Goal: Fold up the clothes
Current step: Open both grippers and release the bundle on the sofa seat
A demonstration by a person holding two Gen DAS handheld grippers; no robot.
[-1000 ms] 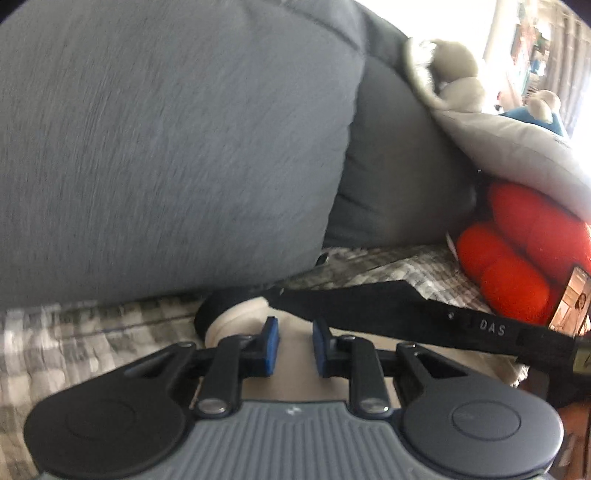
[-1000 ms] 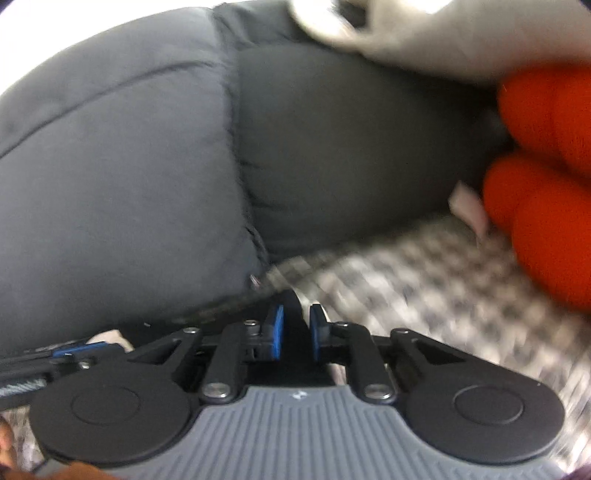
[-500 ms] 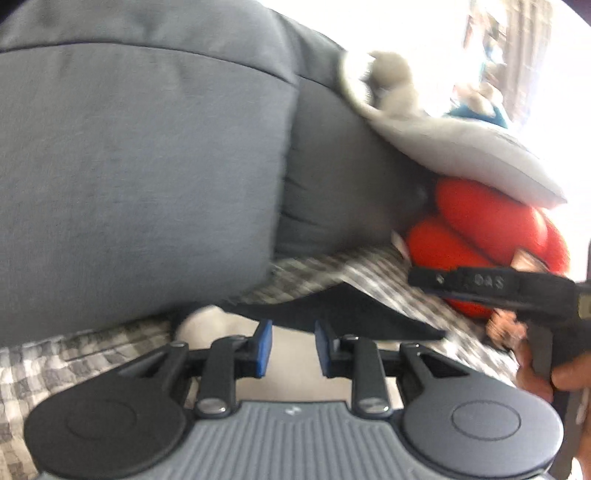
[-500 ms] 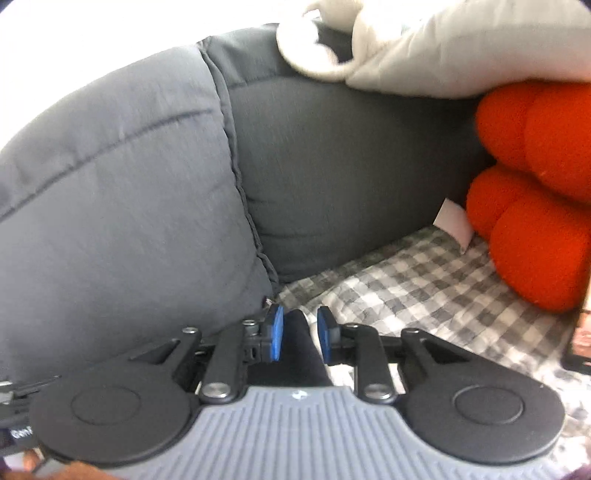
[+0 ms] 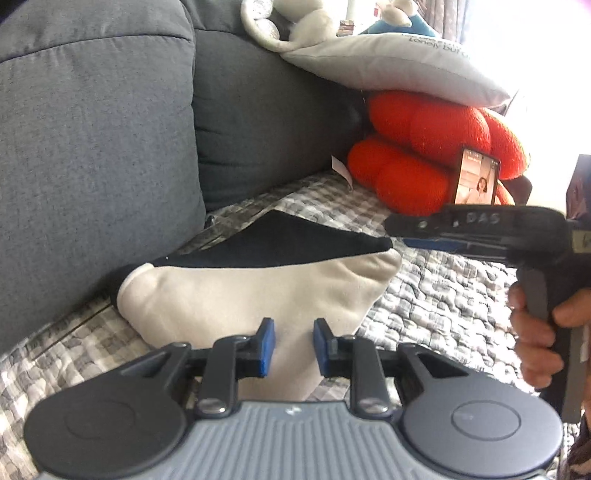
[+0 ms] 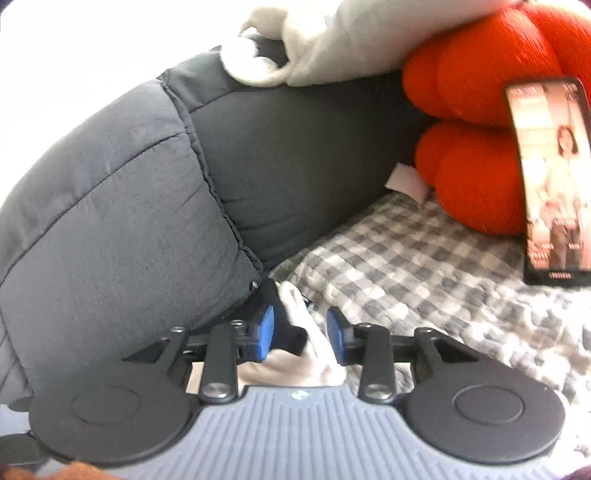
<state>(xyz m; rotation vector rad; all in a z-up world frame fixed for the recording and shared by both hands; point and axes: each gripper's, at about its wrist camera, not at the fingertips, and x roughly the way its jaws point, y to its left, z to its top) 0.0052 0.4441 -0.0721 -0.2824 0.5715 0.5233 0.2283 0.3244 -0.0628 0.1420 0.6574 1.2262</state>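
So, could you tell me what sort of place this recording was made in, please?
Most likely a home living room: a grey sofa with a checked cover over its seat, red knot cushions and a plush toy piled at one end, and a sock lying on the seat.

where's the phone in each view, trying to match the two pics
Left wrist view: the phone stands at right of centre, leaning on the red cushion, just above the right tongs.
Right wrist view: the phone fills the right edge, large and close.
Shared landmark: the red cushion behind it.
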